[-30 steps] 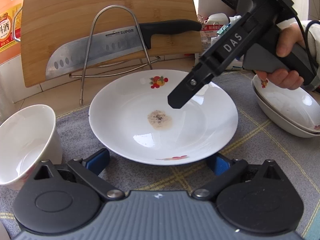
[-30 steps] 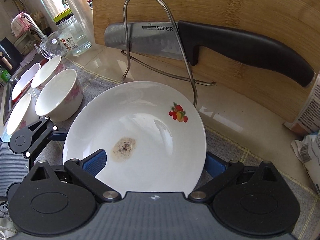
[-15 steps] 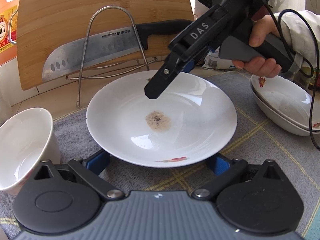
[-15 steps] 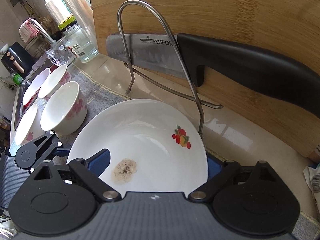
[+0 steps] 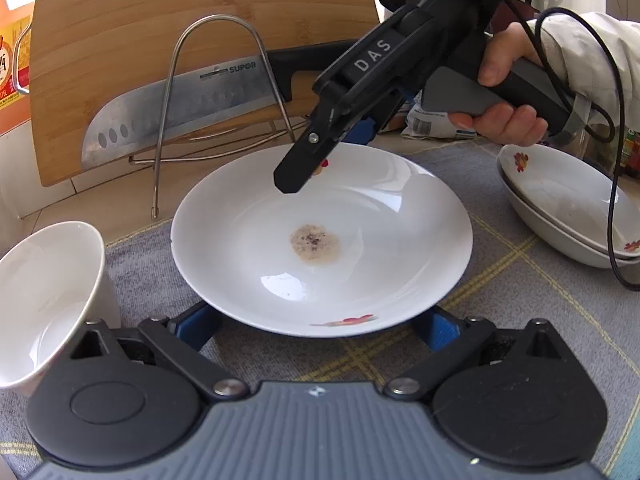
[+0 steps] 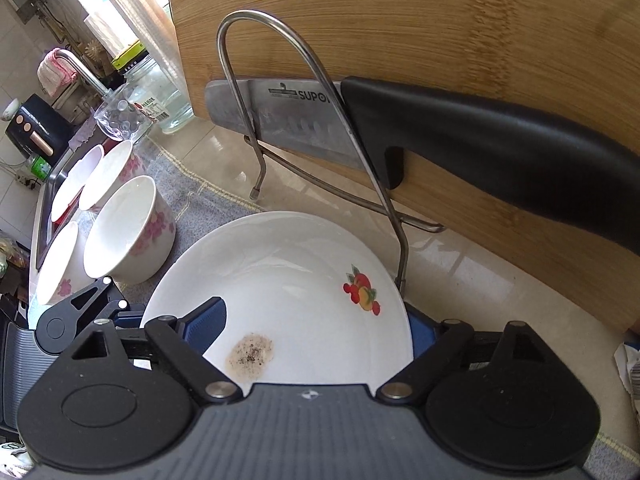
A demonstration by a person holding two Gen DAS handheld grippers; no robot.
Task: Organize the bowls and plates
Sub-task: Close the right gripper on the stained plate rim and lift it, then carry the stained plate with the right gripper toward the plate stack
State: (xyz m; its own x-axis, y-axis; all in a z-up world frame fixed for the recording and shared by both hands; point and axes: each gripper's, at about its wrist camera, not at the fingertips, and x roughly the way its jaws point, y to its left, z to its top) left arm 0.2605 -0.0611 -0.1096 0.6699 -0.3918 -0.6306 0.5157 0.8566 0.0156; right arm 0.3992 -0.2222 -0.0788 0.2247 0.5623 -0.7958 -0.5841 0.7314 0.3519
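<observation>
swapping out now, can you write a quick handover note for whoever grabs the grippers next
Right gripper: jaws have just been closing, straddling the far rim of the dirty plate, not yet pinching.
Left gripper: open, at the plate's near rim.
Stacked plates sit to the right; flowered bowls to the left.
Done: two plates stacked.
Left: grip the dirty plate and add it, probably, to that stack; then sort the bowls.

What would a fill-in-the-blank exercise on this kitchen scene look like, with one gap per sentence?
1. The brown speckled stain lies in the middle of the white ____.
2. The knife rests on a wire rack in front of a wooden ____ board.
3. The plate's far rim sits between the blue pads of the ____ claw.
4. Printed near the plate's far rim is a small picture of ____.

Missing words: plate; cutting; right; fruit
</observation>
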